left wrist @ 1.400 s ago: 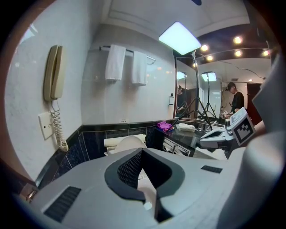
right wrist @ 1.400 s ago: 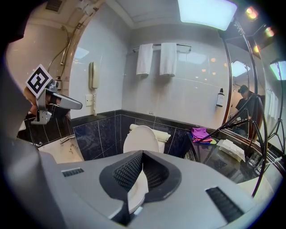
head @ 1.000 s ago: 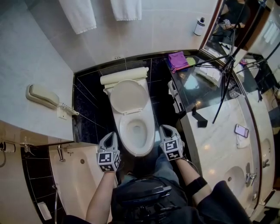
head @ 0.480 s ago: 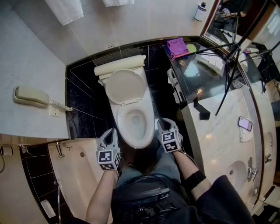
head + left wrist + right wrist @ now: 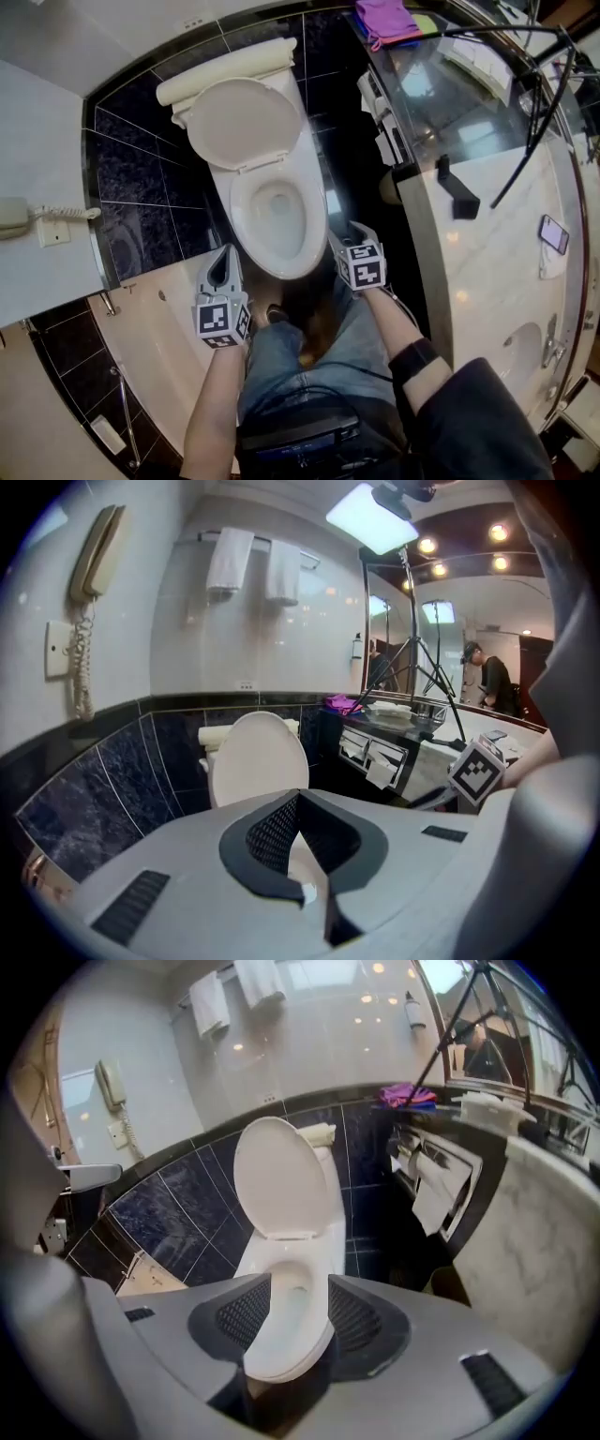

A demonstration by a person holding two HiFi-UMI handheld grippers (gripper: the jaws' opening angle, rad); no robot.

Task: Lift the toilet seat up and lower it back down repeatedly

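Toilet seat point(image 5: 246, 122) still raised against cistern point(image 5: 225, 70) at floor's back edge, untouched. Right hand-held gripper point(image 5: 345, 232) now lower by bowl point(image 5: 240, 223) front, jaws just opening, spread, empty. Left hand-held gripper point(image 5: 225, 255) lower too, pressed together, empty. Likely released; lowering grab next.

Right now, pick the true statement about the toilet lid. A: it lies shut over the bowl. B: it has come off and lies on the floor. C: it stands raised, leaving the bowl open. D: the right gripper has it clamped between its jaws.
C: the lid stands upright at the back of the toilet, and the bowl in front of it is uncovered.
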